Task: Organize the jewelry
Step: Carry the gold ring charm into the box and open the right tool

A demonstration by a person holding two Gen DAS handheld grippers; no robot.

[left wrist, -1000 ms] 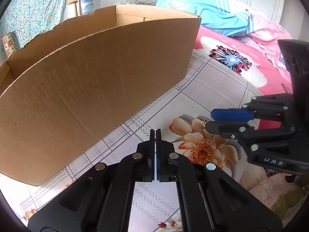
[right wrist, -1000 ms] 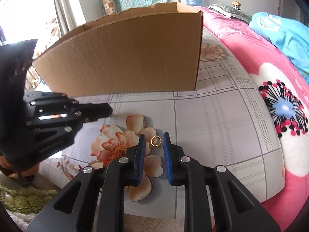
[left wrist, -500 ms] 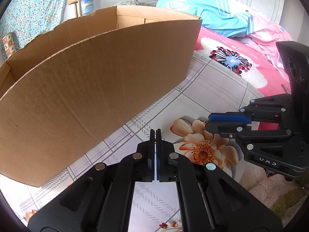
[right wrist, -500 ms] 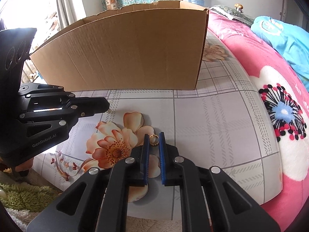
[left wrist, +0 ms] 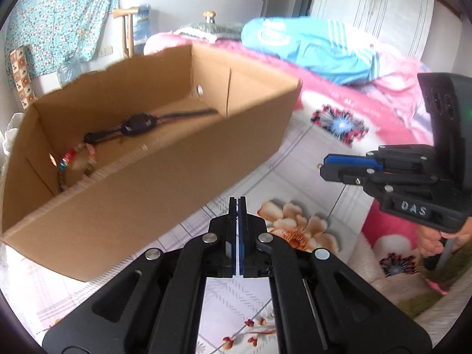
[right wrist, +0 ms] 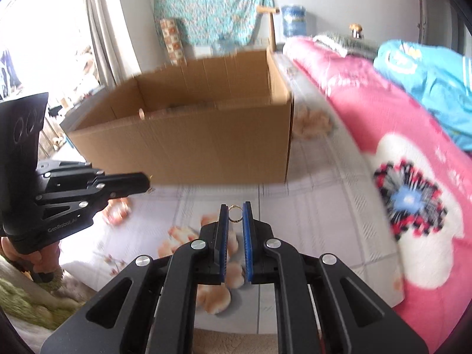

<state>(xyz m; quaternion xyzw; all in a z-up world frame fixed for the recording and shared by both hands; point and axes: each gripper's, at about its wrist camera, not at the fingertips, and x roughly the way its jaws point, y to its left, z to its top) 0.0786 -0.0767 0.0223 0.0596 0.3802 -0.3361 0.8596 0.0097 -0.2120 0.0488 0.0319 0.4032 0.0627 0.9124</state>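
A small gold ring [right wrist: 235, 214] is pinched between the blue pads of my right gripper [right wrist: 235, 209], held above the floral sheet [right wrist: 309, 206]. In the left wrist view the right gripper [left wrist: 323, 166] hangs to the right of the open cardboard box [left wrist: 147, 194], with the ring just showing at its tip. My left gripper [left wrist: 237, 202] is shut, pads pressed together in front of the box's near wall. A tiny gold glint at its tip in the right wrist view is too small to identify. Inside the box lie a dark strap watch [left wrist: 138, 125] and a beaded bracelet [left wrist: 73, 159].
The box stands on a bed with a pink flowered blanket [right wrist: 368, 103] and a blue garment [left wrist: 318, 50] behind it. A green rug [right wrist: 23, 303] lies below the bed's edge. A person's hand [left wrist: 430, 242] grips the right gripper's handle.
My right gripper closed on the gold ring and lifted it off the sheet. Both grippers rose, so the inside of the box now shows.
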